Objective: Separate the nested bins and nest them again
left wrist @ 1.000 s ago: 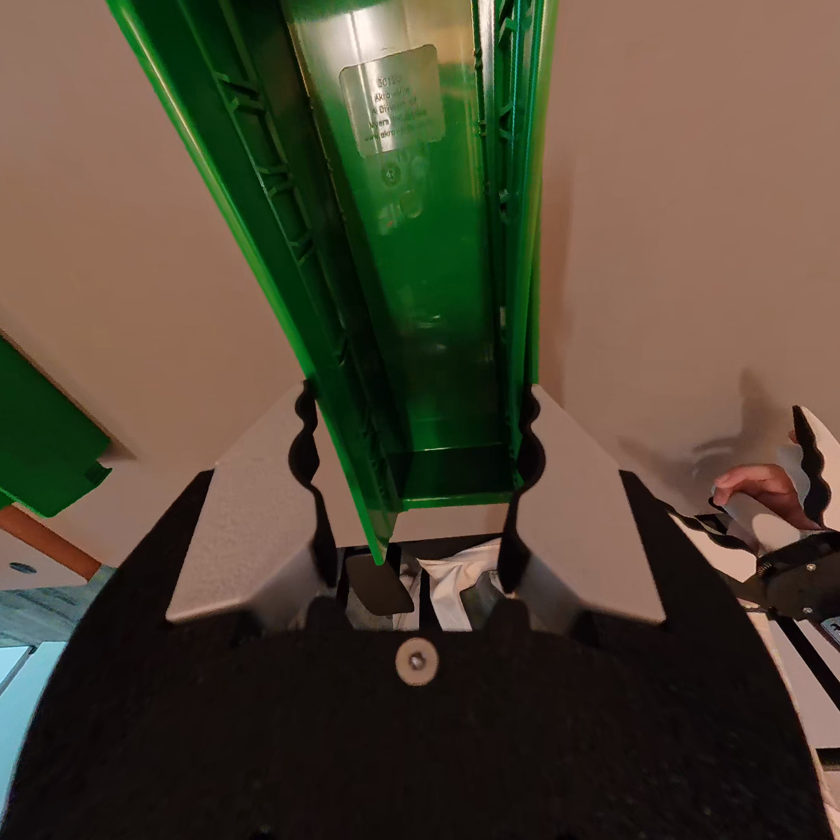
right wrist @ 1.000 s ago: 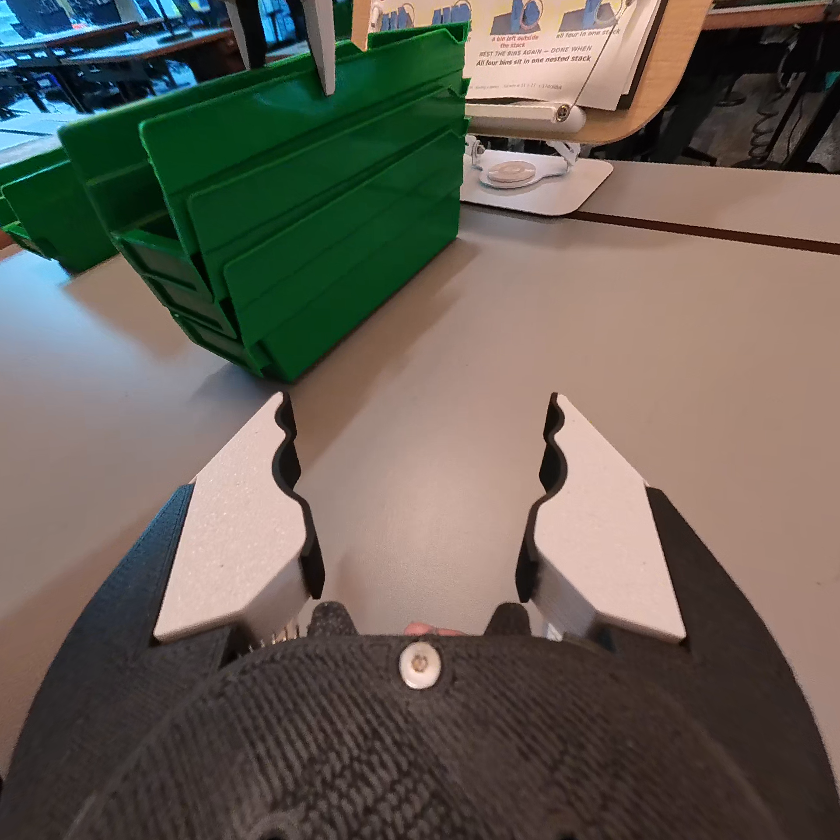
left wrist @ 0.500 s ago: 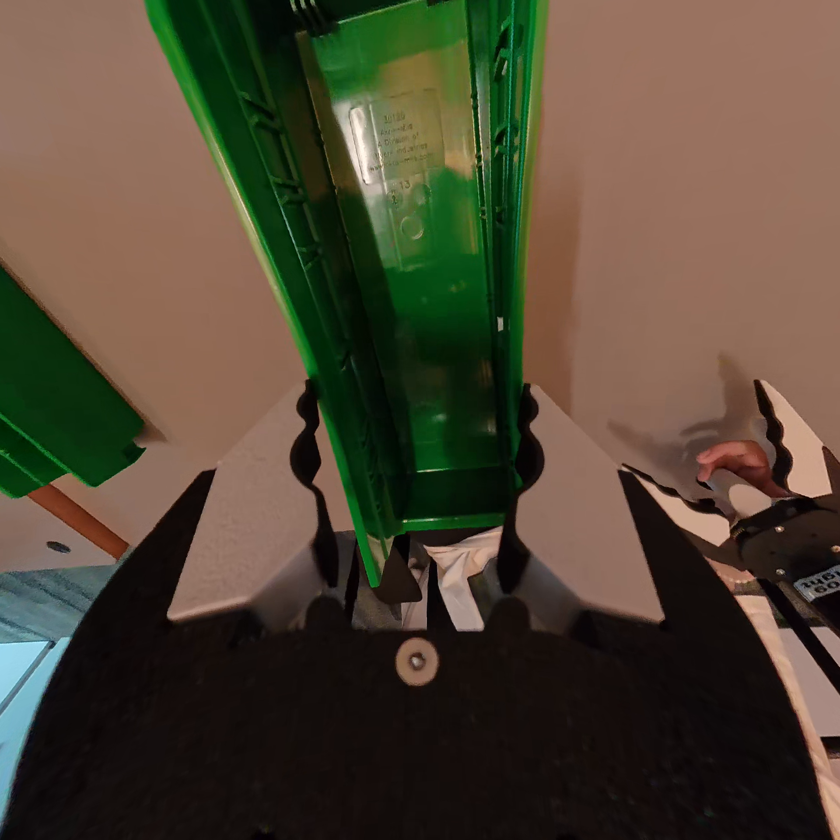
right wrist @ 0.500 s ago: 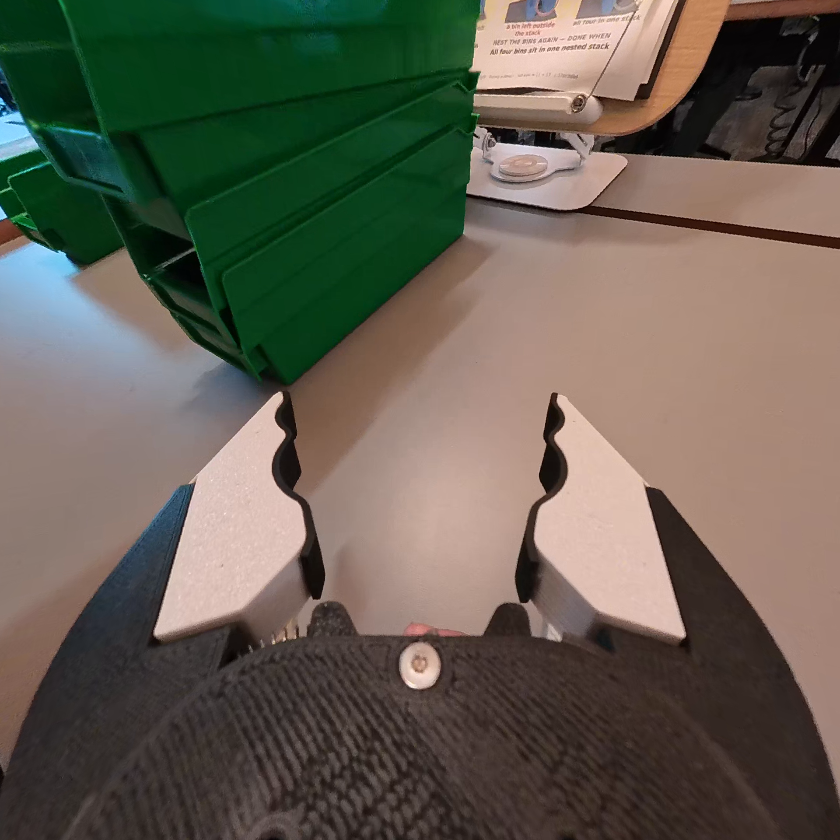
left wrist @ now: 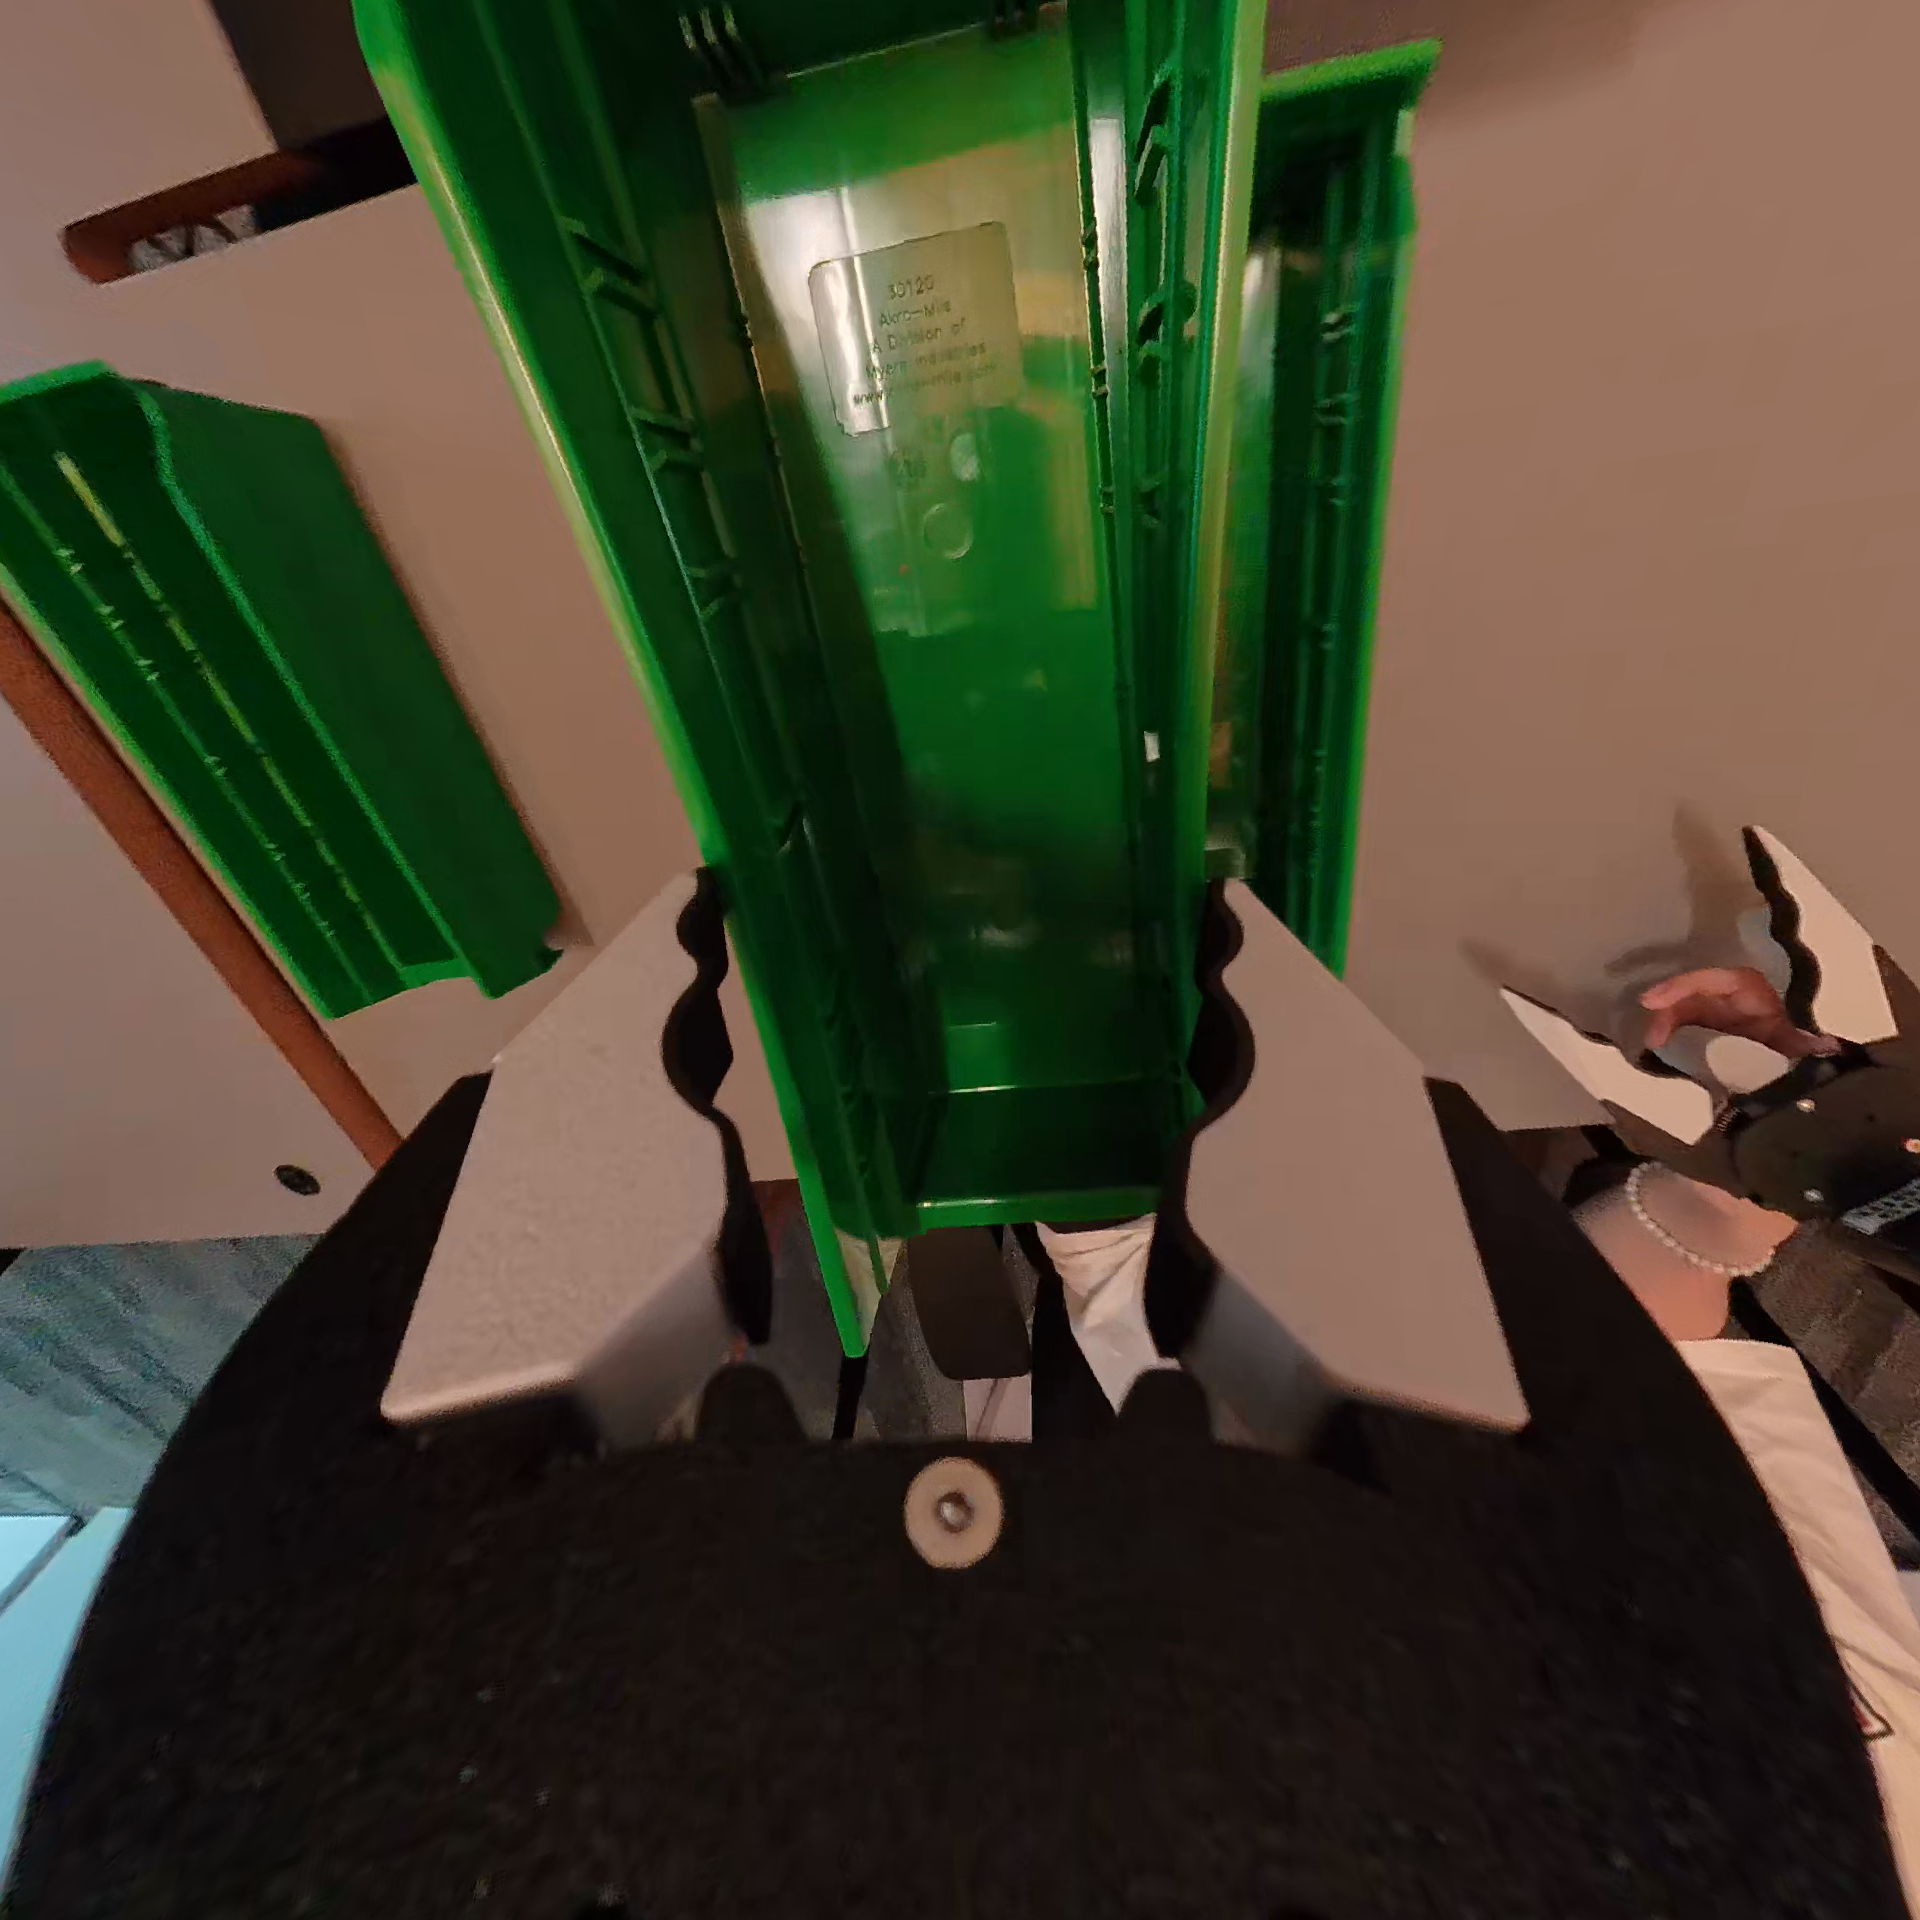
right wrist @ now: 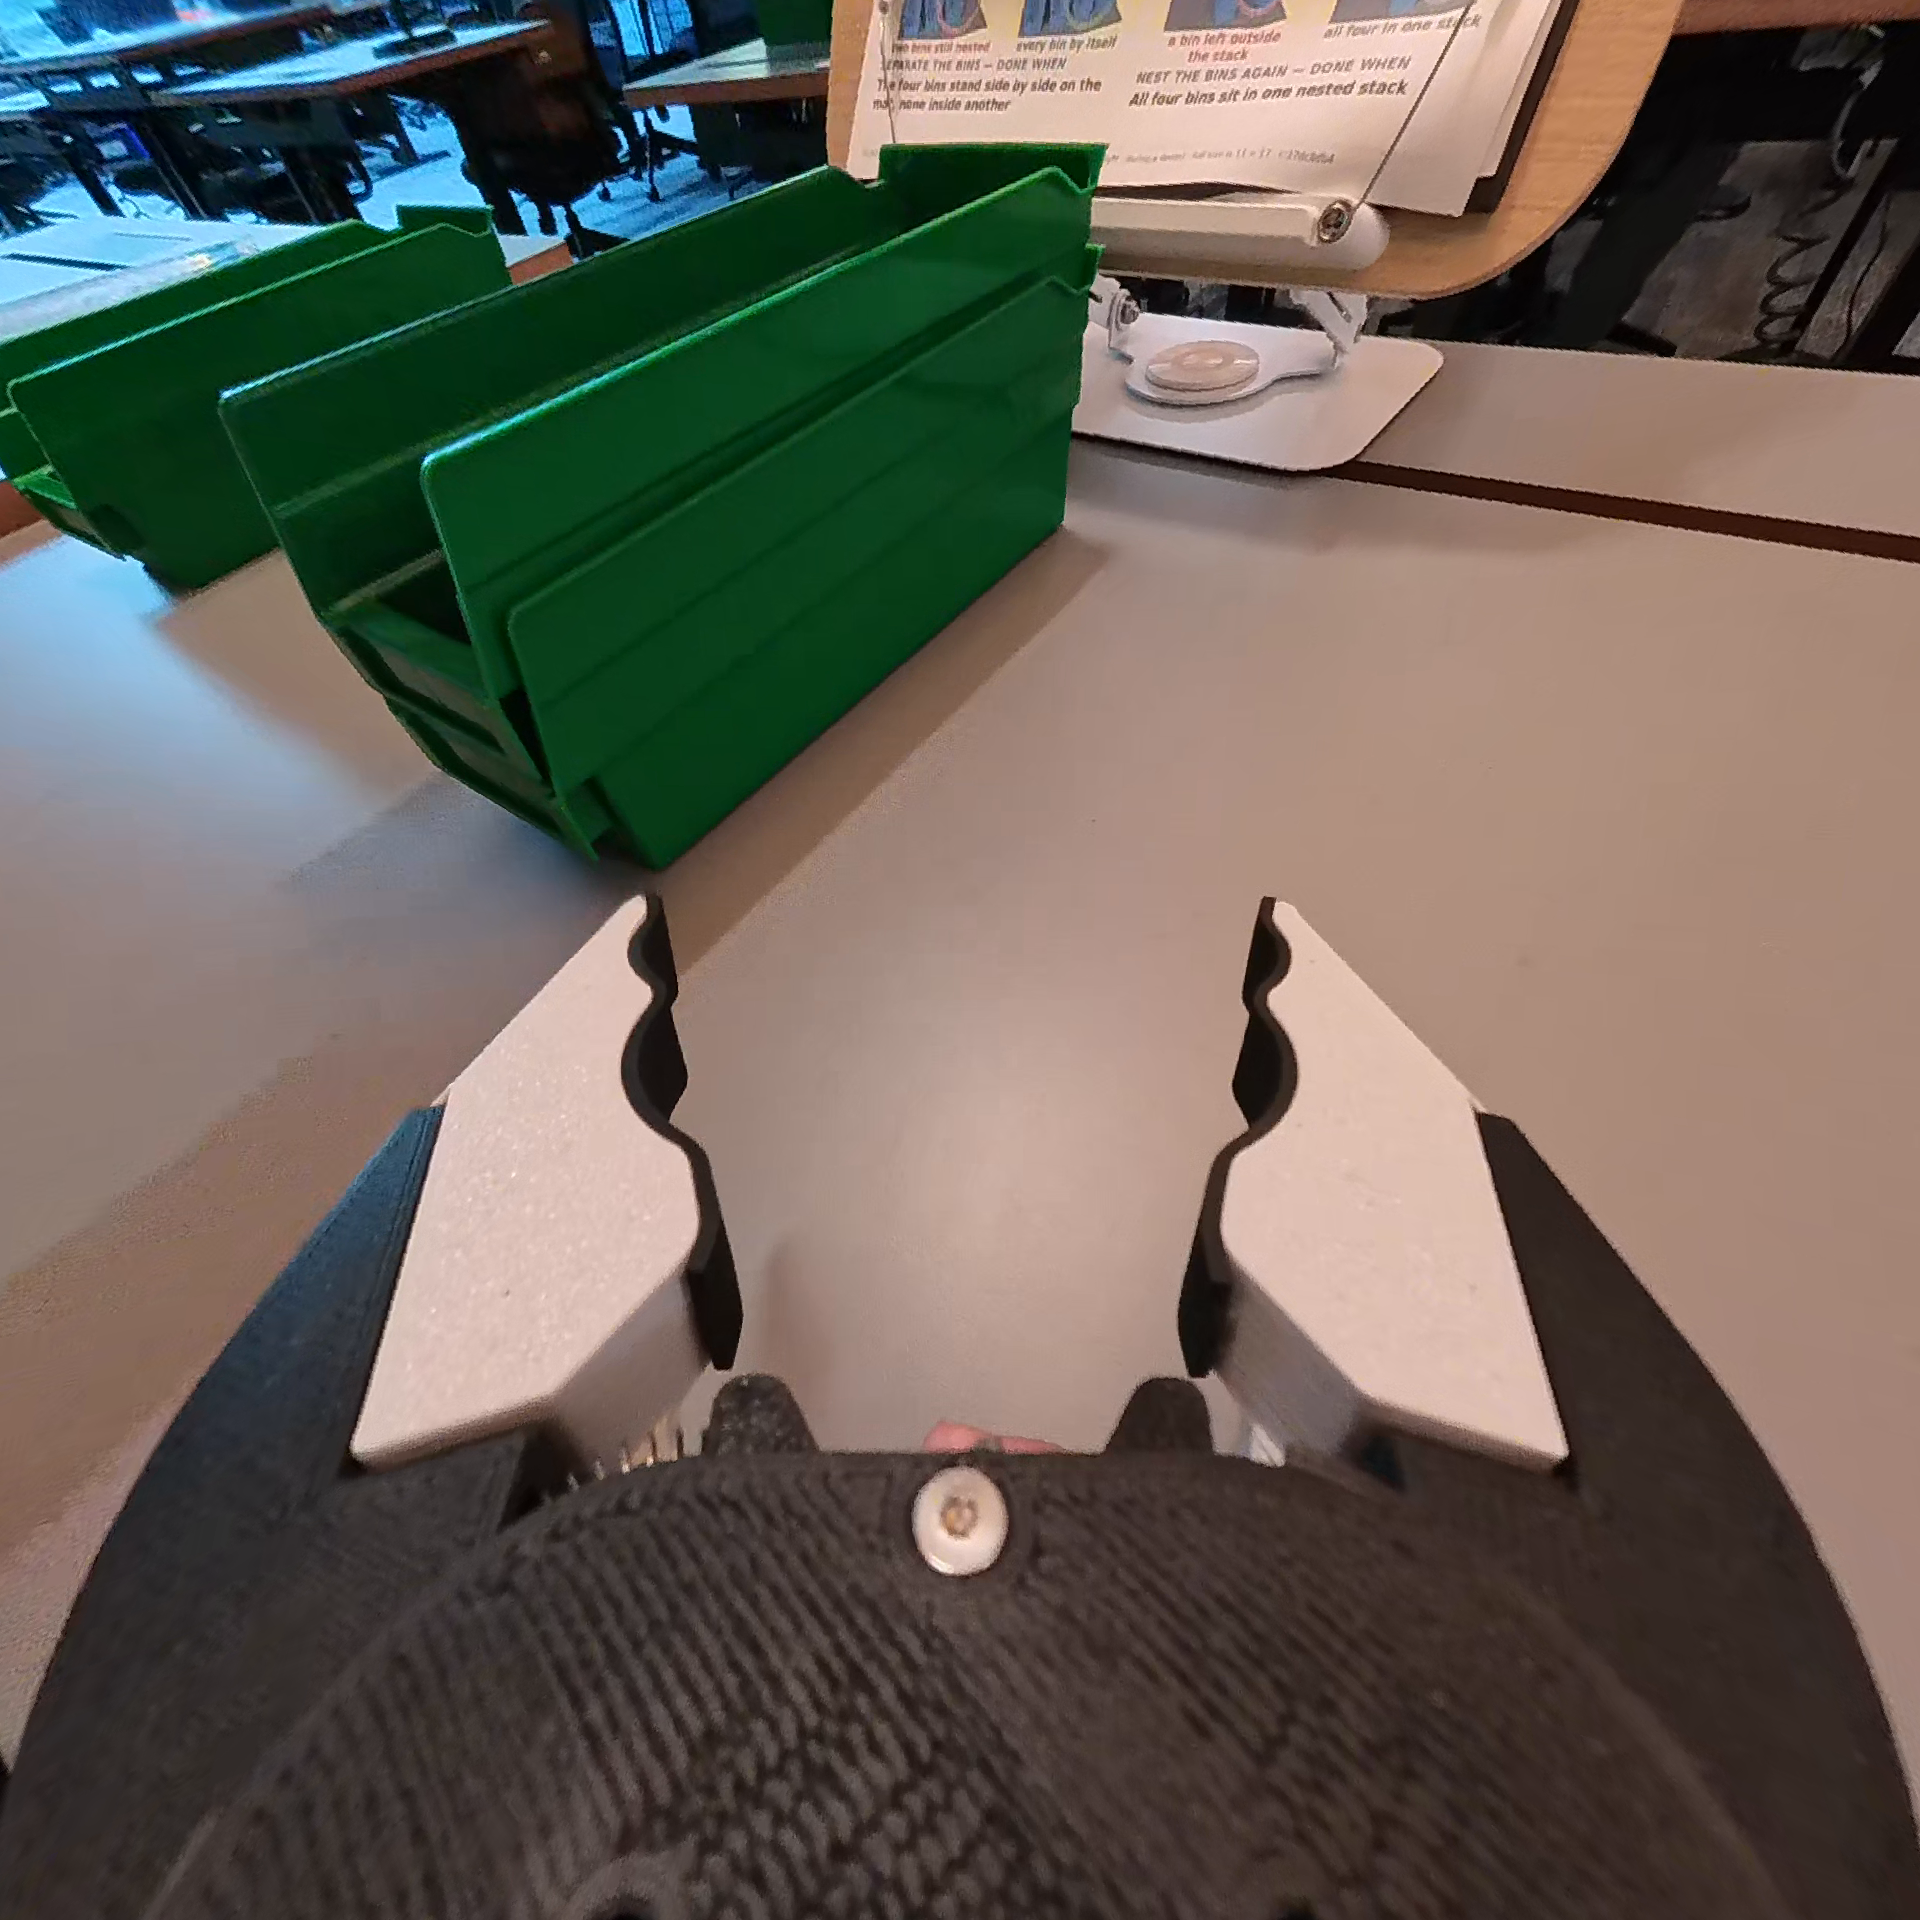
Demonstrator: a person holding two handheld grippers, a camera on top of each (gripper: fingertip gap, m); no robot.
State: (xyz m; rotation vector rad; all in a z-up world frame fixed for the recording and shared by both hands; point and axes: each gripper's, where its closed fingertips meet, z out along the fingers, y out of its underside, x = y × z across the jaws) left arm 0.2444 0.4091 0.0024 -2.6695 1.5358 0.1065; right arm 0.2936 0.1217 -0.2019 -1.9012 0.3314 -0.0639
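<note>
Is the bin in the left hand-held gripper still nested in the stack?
Out. The bin hangs lifted between the left hand-held gripper fingers, with the stack apart on the table.

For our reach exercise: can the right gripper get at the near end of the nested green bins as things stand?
Probably yes. The right gripper is open and empty, and only bare grey table lies between it and the nested green bins, ahead and to its left.
</note>
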